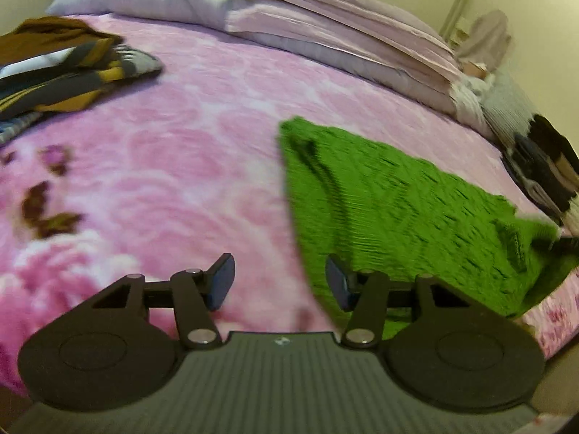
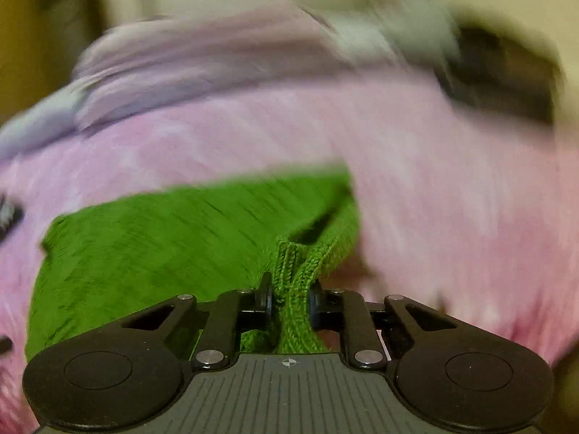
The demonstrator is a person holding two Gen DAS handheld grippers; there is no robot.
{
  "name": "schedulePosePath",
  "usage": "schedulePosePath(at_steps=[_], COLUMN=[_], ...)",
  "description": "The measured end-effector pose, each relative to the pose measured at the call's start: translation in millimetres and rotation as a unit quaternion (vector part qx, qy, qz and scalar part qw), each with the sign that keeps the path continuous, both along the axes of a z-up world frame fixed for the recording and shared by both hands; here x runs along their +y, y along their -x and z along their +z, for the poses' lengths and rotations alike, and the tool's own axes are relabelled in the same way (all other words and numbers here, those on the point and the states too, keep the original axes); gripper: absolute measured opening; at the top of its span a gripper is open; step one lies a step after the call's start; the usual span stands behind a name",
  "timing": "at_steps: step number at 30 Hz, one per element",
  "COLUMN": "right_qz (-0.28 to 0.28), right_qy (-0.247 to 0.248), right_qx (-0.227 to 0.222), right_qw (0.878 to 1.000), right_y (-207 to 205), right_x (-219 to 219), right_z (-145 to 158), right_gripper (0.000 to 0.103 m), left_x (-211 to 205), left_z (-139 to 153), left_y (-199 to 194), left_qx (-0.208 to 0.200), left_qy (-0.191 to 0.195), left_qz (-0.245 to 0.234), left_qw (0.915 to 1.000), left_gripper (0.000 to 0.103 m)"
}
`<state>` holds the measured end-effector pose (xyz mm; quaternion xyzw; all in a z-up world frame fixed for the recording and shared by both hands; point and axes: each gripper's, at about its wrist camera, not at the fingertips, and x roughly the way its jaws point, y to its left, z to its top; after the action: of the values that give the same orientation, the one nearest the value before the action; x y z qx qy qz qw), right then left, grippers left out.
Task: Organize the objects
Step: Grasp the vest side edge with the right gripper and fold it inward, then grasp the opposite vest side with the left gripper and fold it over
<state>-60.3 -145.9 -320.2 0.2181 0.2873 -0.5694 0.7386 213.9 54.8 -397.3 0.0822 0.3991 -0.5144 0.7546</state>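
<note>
A green knitted garment point(image 1: 398, 209) lies spread on the pink floral bedspread point(image 1: 163, 166), right of centre in the left wrist view. My left gripper point(image 1: 280, 282) is open and empty just above the bedspread, its right finger over the garment's near edge. In the right wrist view my right gripper point(image 2: 289, 300) is shut on a bunched fold of the green garment point(image 2: 181, 238), which stretches away to the left. That view is motion-blurred.
A pile of brown, yellow and dark striped clothes point(image 1: 61, 68) lies at the far left of the bed. Lilac pillows and folded sheets point(image 1: 325, 29) line the head of the bed. Dark items point(image 1: 546, 166) sit at the bed's right edge.
</note>
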Motion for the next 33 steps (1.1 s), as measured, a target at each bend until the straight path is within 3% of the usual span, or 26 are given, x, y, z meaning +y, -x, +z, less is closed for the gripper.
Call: schedulePosePath(at_steps=[3, 7, 9, 11, 13, 15, 18, 21, 25, 29, 30, 32, 33], right_qz=[0.102, 0.26, 0.322, 0.364, 0.381, 0.382, 0.373, 0.364, 0.383, 0.41, 0.415, 0.427, 0.427], right_qy=[0.092, 0.182, 0.186, 0.161, 0.14, 0.156, 0.157, 0.199, 0.203, 0.179, 0.167, 0.13, 0.158], right_qx=[0.081, 0.17, 0.185, 0.196, 0.196, 0.207, 0.161, 0.127, 0.094, 0.116, 0.133, 0.21, 0.225], right_qw=[0.987, 0.933, 0.91, 0.897, 0.893, 0.887, 0.9, 0.901, 0.896, 0.887, 0.884, 0.87, 0.861], right_y=[-73, -150, -169, -180, -183, -185, -179, -175, -171, -177, -180, -191, -190], right_x=[30, 88, 109, 119, 120, 125, 109, 113, 123, 130, 129, 126, 134], right_z=[16, -10, -34, -63, -82, -84, -63, -34, -22, -47, -57, -83, -84], right_gripper=[0.014, 0.014, 0.014, 0.014, 0.013, 0.014, 0.013, 0.013, 0.013, 0.014, 0.019, 0.032, 0.043], left_x=[18, 39, 48, 56, 60, 60, 58, 57, 58, 58, 58, 58, 59], left_z=[1, -1, -5, -10, -14, -15, -16, -18, -19, -19, -19, -19, -18], left_y=[-17, -35, -41, -45, -46, -44, -44, -46, -46, -46, -46, -46, -46], left_qx=[0.007, 0.013, 0.017, 0.024, 0.026, 0.021, 0.02, 0.024, 0.022, 0.02, 0.021, 0.023, 0.026], left_qy=[-0.001, -0.008, -0.012, -0.016, -0.01, -0.008, -0.005, -0.002, 0.002, 0.003, 0.003, 0.0, -0.001], left_qz=[0.026, 0.052, 0.059, 0.063, 0.061, 0.058, 0.058, 0.057, 0.054, 0.053, 0.053, 0.053, 0.053], left_qw=[0.9996, 0.9986, 0.998, 0.9976, 0.9977, 0.9981, 0.9981, 0.9981, 0.9983, 0.9984, 0.9984, 0.9983, 0.9982], left_gripper=[0.05, 0.05, 0.05, 0.05, 0.05, 0.051, 0.051, 0.051, 0.051, 0.051, 0.051, 0.051, 0.051])
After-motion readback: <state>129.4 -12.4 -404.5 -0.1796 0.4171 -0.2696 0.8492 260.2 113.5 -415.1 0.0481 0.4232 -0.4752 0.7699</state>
